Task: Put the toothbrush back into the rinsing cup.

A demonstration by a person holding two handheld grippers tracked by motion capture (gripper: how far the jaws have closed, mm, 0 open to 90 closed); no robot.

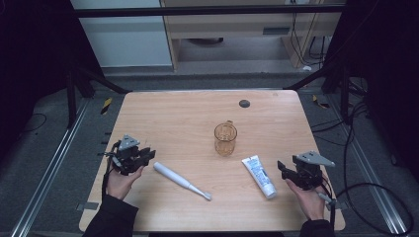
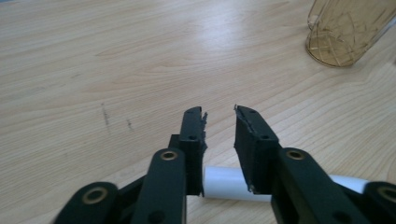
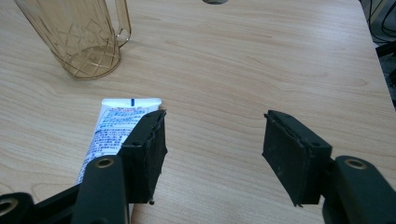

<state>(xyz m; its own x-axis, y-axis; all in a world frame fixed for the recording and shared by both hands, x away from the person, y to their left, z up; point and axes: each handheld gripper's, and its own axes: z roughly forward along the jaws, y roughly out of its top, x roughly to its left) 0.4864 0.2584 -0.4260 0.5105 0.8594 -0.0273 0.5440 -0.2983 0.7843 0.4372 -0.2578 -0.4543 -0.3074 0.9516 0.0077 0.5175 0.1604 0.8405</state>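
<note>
A white electric toothbrush [image 1: 180, 180] lies slanted on the wooden table [image 1: 188, 113], left of centre. My left gripper [image 1: 149, 156] hovers just left of its handle end, jaws a narrow gap apart. In the left gripper view the white handle [image 2: 224, 184] lies across under the jaws of my left gripper [image 2: 219, 112], untouched by the pads. A white and blue toothpaste tube [image 1: 259, 176] lies right of centre. My right gripper [image 1: 281, 168] stands open just right of it. In the right gripper view the tube [image 3: 116, 123] lies outside the left jaw of my right gripper [image 3: 215, 113], which holds nothing.
An amber see-through cup [image 1: 225, 138] with a handle stands upright mid-table, also in the left gripper view [image 2: 348, 32] and the right gripper view [image 3: 84, 37]. A dark round grommet [image 1: 244, 103] sits near the far edge. Cables trail on the floor at right.
</note>
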